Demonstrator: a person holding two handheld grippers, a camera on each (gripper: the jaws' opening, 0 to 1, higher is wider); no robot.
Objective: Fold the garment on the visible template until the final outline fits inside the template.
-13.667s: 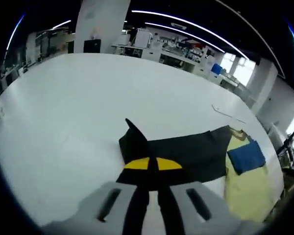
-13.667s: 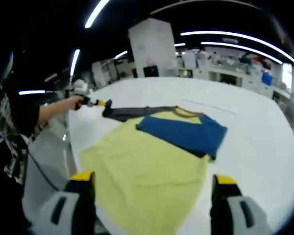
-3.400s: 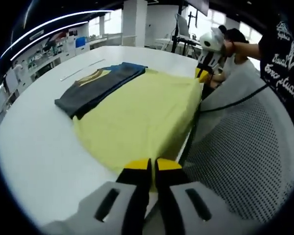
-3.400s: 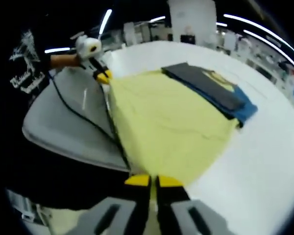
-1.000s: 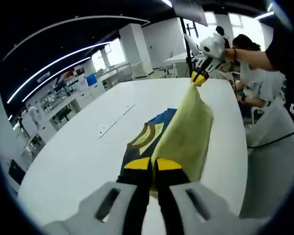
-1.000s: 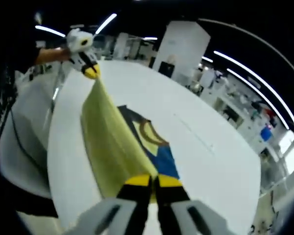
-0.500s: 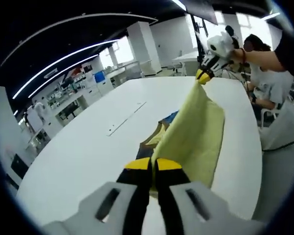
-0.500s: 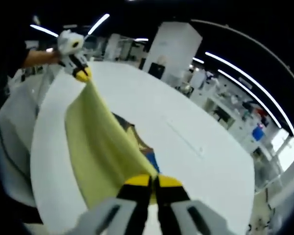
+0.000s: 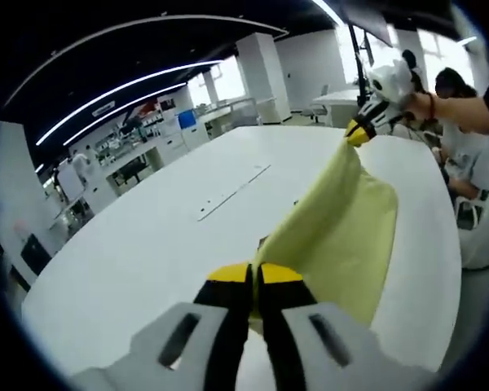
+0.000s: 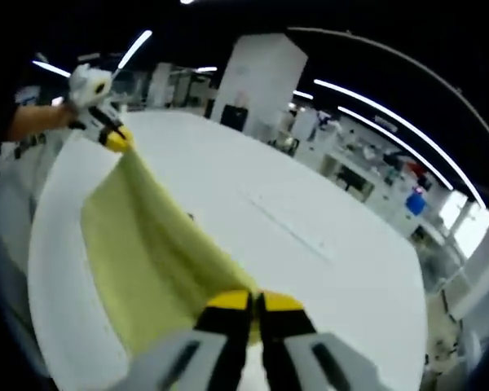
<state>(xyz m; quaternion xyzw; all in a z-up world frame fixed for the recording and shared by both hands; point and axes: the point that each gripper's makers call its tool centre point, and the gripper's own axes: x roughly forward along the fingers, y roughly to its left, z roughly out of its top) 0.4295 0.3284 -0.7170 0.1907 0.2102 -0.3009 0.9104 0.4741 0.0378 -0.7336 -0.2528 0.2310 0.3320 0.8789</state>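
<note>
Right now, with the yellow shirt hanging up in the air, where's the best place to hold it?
By its two end corners, as now: the left hand-held gripper and right hand-held gripper each pinch a corner of the yellow shirt, coming from opposite ends. The edge between them is stretched, so the cloth hangs flat over the white table.

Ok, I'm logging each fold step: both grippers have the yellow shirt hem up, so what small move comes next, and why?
Probably carry the hem forward and lower it. The left gripper and right gripper are each shut on a corner of the yellow garment, which hangs taut above the white table, so the fold isn't laid down yet.
</note>
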